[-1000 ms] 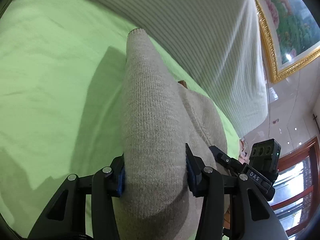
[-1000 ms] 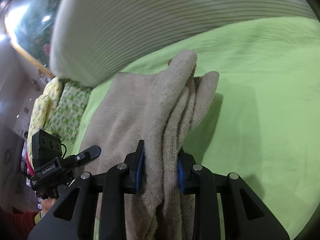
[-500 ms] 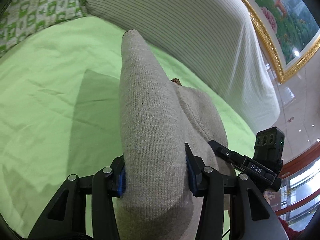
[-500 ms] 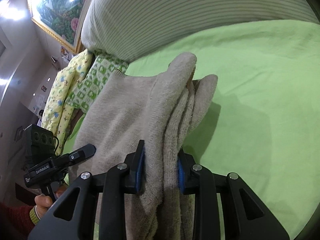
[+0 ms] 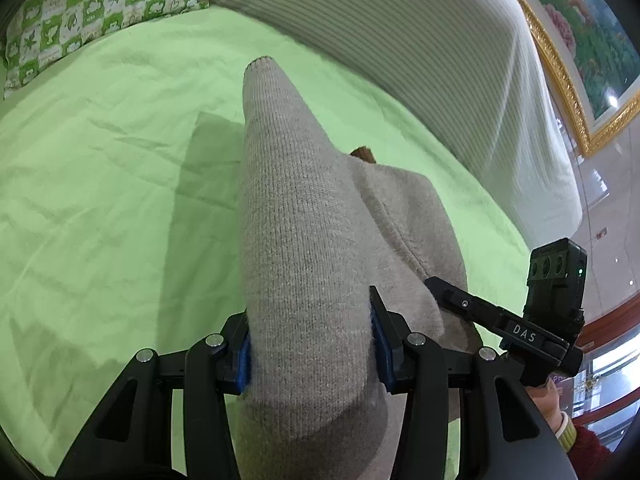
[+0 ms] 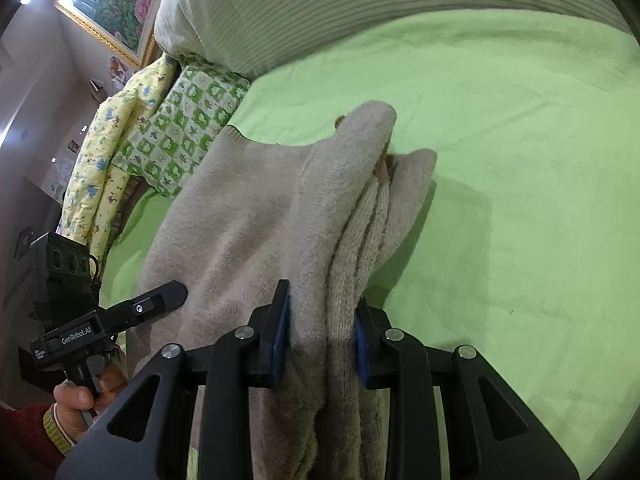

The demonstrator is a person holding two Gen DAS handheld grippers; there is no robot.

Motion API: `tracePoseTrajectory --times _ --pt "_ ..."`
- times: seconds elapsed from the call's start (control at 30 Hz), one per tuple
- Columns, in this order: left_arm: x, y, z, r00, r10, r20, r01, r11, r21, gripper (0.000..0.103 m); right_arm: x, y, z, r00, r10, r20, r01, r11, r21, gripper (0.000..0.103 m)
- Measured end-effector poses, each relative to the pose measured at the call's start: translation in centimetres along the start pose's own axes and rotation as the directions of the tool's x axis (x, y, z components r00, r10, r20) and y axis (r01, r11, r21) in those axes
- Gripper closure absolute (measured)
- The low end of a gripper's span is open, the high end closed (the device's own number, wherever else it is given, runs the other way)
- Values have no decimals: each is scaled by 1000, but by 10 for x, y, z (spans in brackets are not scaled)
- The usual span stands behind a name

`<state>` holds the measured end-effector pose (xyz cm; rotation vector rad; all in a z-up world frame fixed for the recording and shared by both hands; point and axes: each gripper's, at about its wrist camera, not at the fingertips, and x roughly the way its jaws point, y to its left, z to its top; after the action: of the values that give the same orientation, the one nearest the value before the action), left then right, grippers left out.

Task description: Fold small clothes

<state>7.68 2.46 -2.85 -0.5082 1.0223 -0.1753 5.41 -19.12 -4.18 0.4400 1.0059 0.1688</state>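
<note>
A small beige knit sweater (image 5: 304,248) hangs between both grippers above a green bed sheet (image 5: 100,200). My left gripper (image 5: 310,344) is shut on one bunched side of it, with a sleeve sticking forward. My right gripper (image 6: 320,340) is shut on the other bunched side (image 6: 348,248), where several layers are gathered. The right gripper also shows at the right of the left wrist view (image 5: 520,332), and the left gripper shows at the left of the right wrist view (image 6: 104,320). The sweater's lower part is hidden behind the fingers.
A large striped pillow (image 5: 420,60) lies along the head of the bed. A green checked cushion (image 6: 188,128) and a yellow patterned quilt (image 6: 100,152) sit at one side. A gold-framed painting (image 5: 580,40) hangs on the wall behind.
Both grippers have tilted and pulled back with the sweater, so more of the bed, the checked cushion and the quilt come into view. Both grips are unchanged.
</note>
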Motion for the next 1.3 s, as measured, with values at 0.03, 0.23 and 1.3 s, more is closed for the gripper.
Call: tracePoseTrajectory --times 0.03,0.23,1.3 --pt "2 0 -1 1000 5 -5 -5 1000 8 56 1 -2 -1 1000 -3 -4 3 1000 2 74" --pt "12 5 -7 1000 17 -22 -16 1000 19 56 9 -8 -4 1000 -11 -20 11 1000 9 74" --pt "-35 33 -82 986 128 -104 -112 982 151 42 -74 17 -78 993 -96 71 93 995 36 41"
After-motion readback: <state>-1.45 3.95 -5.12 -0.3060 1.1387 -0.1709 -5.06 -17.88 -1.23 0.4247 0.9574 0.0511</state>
